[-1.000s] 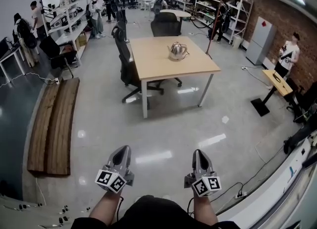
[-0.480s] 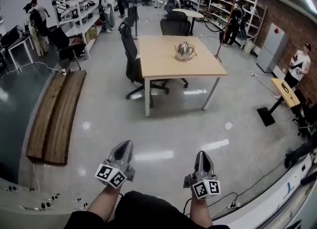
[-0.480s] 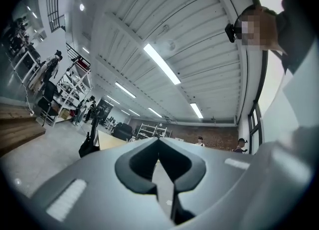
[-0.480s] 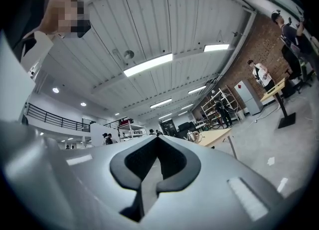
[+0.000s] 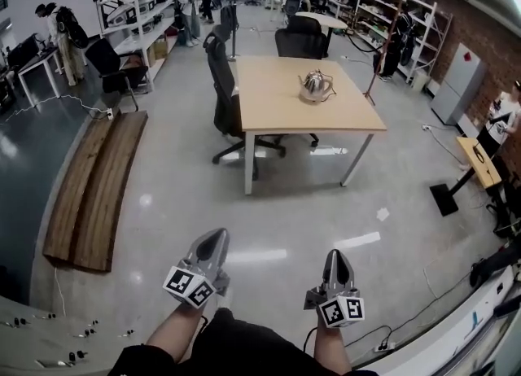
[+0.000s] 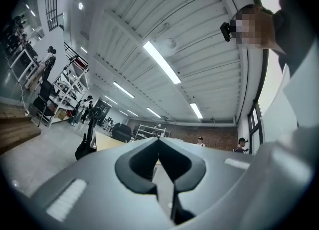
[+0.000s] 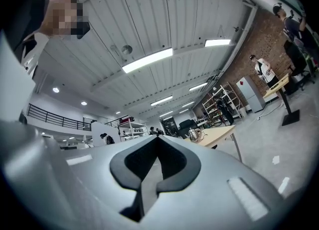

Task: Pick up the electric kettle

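Left gripper (image 5: 215,236): jaws fully together, nothing between them. Right gripper (image 5: 336,255): same, tips meet, empty. Both sit low in the head view over glossy floor (image 5: 277,220), pointing toward the tabletop (image 5: 269,102) and well apart from it. The bottom edge of the picture cuts off the forearms.

Electric kettle (image 5: 315,84): shiny metal, upright on the far right part of the tabletop. The lid looks on, so I can't see what is inside. It is too small to make out a base, cord or brand mark. In the right gripper view it's a small shape on the tabletop just right of the jaw tips. In the left gripper view the gripper body covers most of the tabletop and only a pale strip shows.

Black office chair (image 5: 224,102) is just beside the tabletop's left side. A second chair (image 5: 295,41) stands behind its far end, lower half hidden.

Writing: the marker cube (image 5: 190,287) on the left gripper carries black-and-white square patterns only. The grey cabinet (image 5: 456,81) at right has a red sticker, unreadable.

Containers: the left shelving (image 5: 134,0) and right shelving (image 5: 415,24) hold boxes and gear, too small to identify.

Wooden planks (image 5: 98,187) lie on the floor at left. Several people stand in the background. One person (image 5: 505,118) at right is partly cut off by the picture's edge.
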Motion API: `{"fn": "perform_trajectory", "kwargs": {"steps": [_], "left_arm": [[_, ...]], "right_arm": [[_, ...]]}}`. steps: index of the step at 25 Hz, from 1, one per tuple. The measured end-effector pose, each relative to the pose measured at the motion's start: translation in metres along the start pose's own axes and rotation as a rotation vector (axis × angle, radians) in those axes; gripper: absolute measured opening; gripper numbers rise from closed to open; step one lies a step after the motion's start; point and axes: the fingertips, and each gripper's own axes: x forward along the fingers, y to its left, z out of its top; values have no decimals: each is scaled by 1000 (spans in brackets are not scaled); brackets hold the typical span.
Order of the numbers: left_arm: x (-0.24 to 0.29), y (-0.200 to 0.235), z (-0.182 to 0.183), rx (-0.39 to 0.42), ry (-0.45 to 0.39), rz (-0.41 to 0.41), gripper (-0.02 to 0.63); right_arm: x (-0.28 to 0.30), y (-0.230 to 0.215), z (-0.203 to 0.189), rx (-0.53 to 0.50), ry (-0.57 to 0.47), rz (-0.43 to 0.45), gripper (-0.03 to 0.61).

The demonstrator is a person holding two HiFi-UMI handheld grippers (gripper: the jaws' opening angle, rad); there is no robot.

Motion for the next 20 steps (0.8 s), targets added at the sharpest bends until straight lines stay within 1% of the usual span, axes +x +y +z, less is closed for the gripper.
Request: {"fn": "perform_trajectory", "kwargs": {"steps": [4, 8, 12, 17, 20], "left_arm": [[24, 34, 6, -1, -9, -3, -2], [50, 63, 13, -4, -19, -27, -2], [74, 84, 19, -1, -24, -65, -2], [91, 123, 23, 0, -10, -74, -2], [96, 140, 25, -4, -2, -76, -2]], "right_arm": [[35, 7, 0, -21, -5, 8, 2], [71, 12, -3, -52, -4, 6, 2], [102, 12, -9, -61, 0, -3, 2], [142, 18, -21, -68, 0, -12, 2], [157, 22, -24, -67, -2, -24, 2]]}}
